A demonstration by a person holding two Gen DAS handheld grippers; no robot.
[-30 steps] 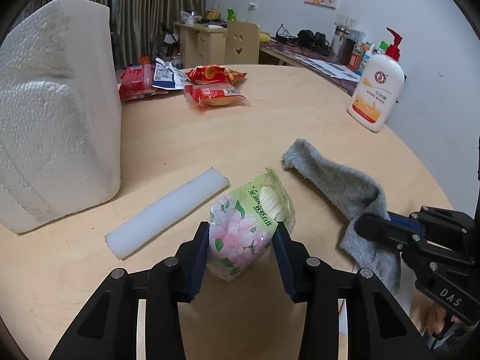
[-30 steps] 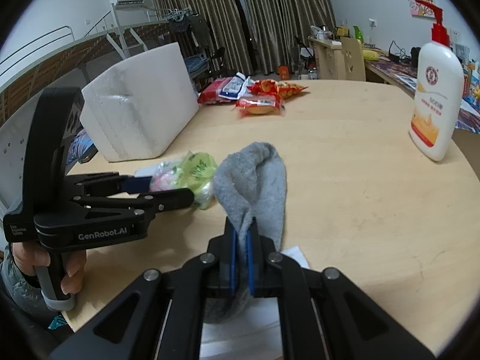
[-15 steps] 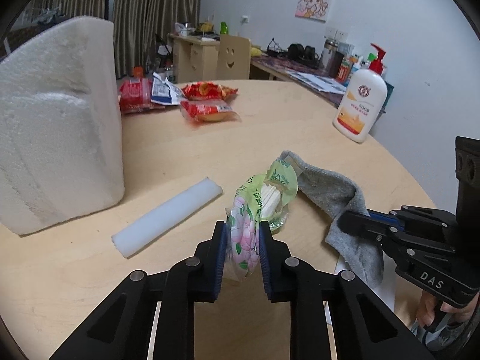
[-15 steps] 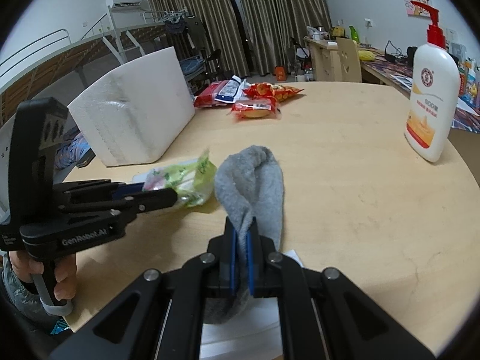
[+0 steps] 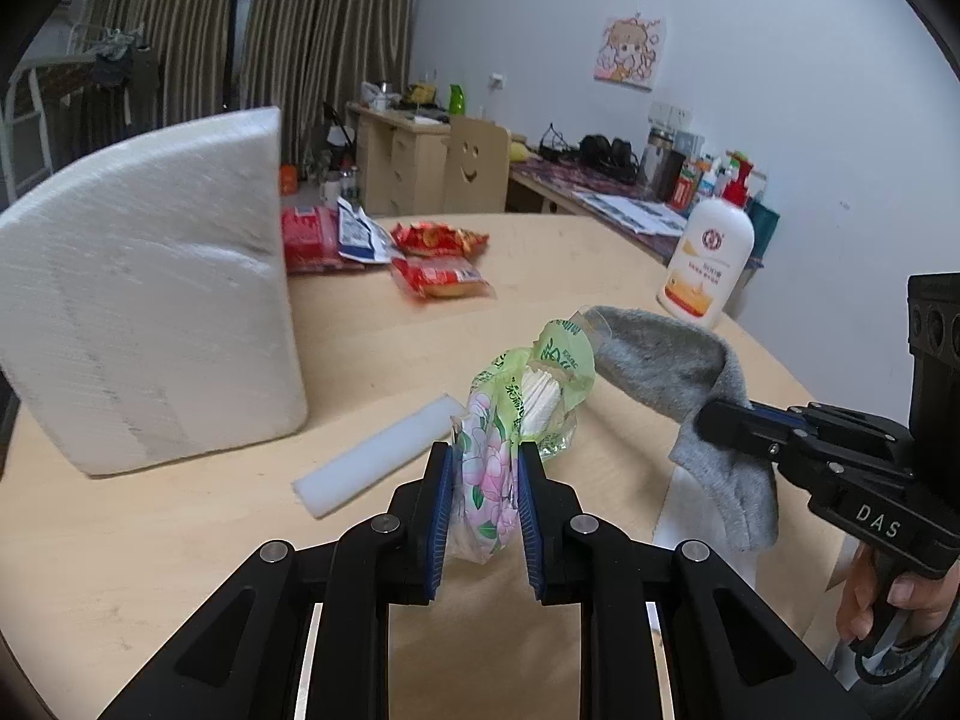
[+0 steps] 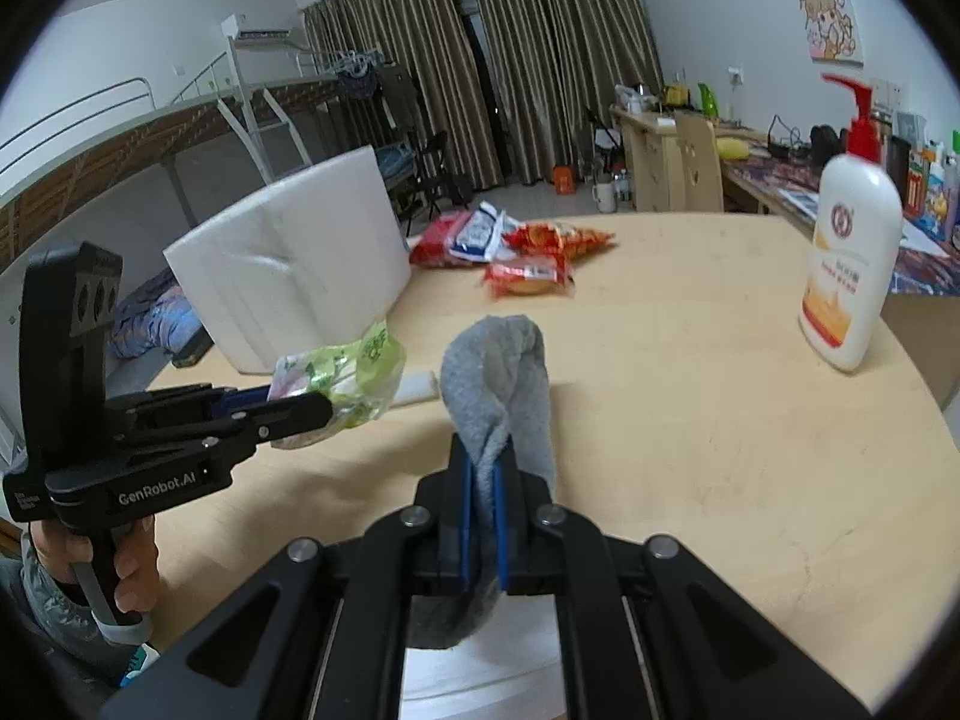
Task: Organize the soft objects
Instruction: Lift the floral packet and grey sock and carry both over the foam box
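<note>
A: Two soft things are up at once! The flowered tissue pack (image 5: 489,468), flat on the worktop (image 5: 180,540) a second ago with pads standing clear on both sides, is now squeezed narrow in the left tongs (image 5: 483,480) and looks lifted off the wood.

B: And the grey sock (image 6: 501,384)?

A: Pinched in the right tongs (image 6: 483,510), exactly as it was a second ago, only now its toe has peeled off the worktop and the whole sock hangs free, drooping either side of the pads.

B: So what does that mean for the tidying?

A: My read: both pickups are done, and the carry is what comes next. Where they go I can't tell; nothing here is plainly a bin or basket.

B: Take me through the grips.

A: Left tongs: pads pressed into the pack's lower half, narrow gap, plastic bulging above, with the green torn top and white tissues poking out. Right tongs: pressed nearly together, just a fold of sock fabric between the blue pads.

B: And around them?

A: White foam strip (image 5: 384,456) lying just beyond the pack, big foam block (image 5: 144,324) standing to the left, red snack packets (image 5: 438,276) further back, a pump bottle (image 6: 852,276) well off to the right. White paper (image 5: 702,516) lies beneath the dangling sock at the near edge.
</note>
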